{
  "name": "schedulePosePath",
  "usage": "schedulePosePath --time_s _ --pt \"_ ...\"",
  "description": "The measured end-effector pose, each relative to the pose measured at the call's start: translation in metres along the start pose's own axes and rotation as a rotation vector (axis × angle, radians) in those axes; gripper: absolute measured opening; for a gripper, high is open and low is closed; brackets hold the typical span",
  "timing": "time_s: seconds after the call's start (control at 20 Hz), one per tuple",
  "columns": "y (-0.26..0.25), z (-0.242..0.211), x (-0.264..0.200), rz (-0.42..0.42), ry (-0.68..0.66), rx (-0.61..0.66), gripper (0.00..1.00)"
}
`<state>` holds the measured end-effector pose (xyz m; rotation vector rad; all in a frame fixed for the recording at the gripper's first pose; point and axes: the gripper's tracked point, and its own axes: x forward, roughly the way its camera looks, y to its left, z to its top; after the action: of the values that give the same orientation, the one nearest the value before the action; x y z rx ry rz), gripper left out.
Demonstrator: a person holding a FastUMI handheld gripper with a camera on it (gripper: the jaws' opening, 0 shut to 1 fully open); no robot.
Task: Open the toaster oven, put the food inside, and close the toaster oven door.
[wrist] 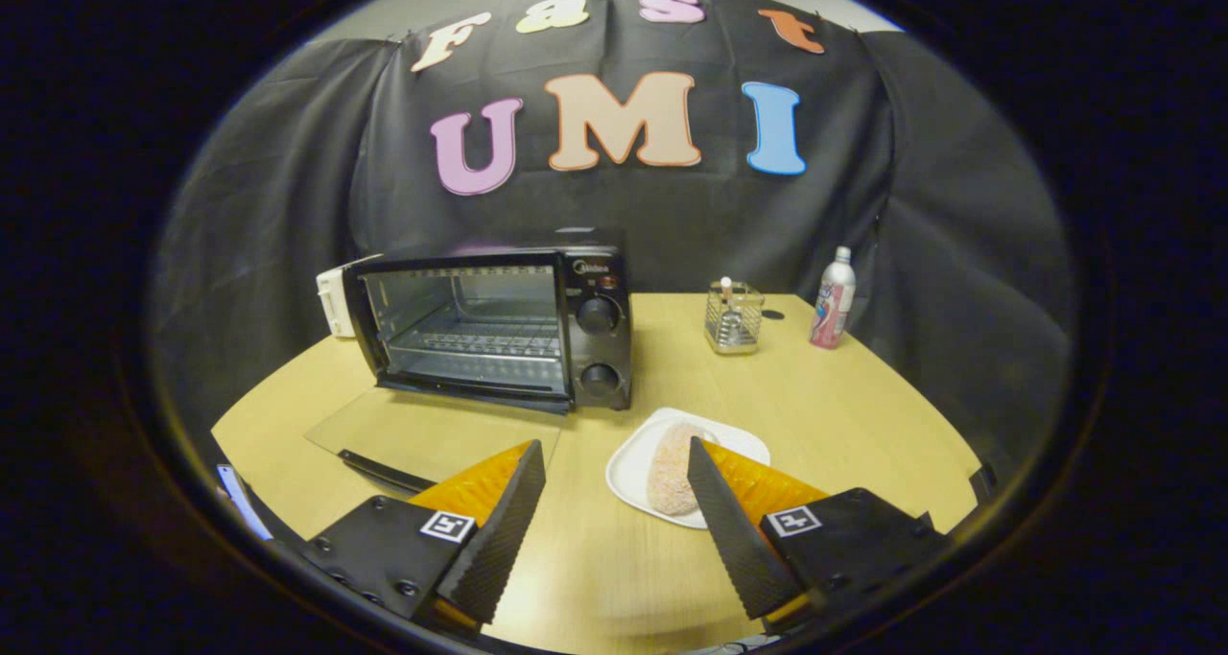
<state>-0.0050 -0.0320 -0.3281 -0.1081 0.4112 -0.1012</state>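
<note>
The gripper (616,487) stood wide open and empty, its two fingers spread well apart above the near part of the wooden table (844,415), closed on nothing.

Just ahead, the food (670,468), a pale, crumbed, oblong piece, lay on a white plate (628,463). It sat toward the right finger rather than midway between the two: that finger's tip overlapped the piece's right edge in the gripper view, while the left finger was well clear of it. The piece's long axis ran near to far, roughly along the line of the fingers. By my reading, a small shift to the right would be needed to centre the opening on it, and the fingers could then close across its short width.

Farther off and to the left, the toaster oven (499,324) stood with its glass door (432,434) already swung down flat on the table, the wire rack (480,343) inside bare. The food would have to travel far and left from the plate.

Beyond, to the right, a wire holder (734,317) and a bottle (833,300) stood near the booth wall, well apart from the plate.
</note>
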Motion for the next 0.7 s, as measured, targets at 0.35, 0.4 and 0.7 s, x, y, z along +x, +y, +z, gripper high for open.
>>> schedulePosePath --time_s 0.35,0.4,0.7 --pt "-0.04 -0.02 0.034 -0.043 0.061 0.075 0.94" --pt "-0.042 -0.025 0.038 -0.041 0.074 0.087 0.94" --pt "-0.042 -0.045 0.064 -0.044 0.134 0.128 0.92"
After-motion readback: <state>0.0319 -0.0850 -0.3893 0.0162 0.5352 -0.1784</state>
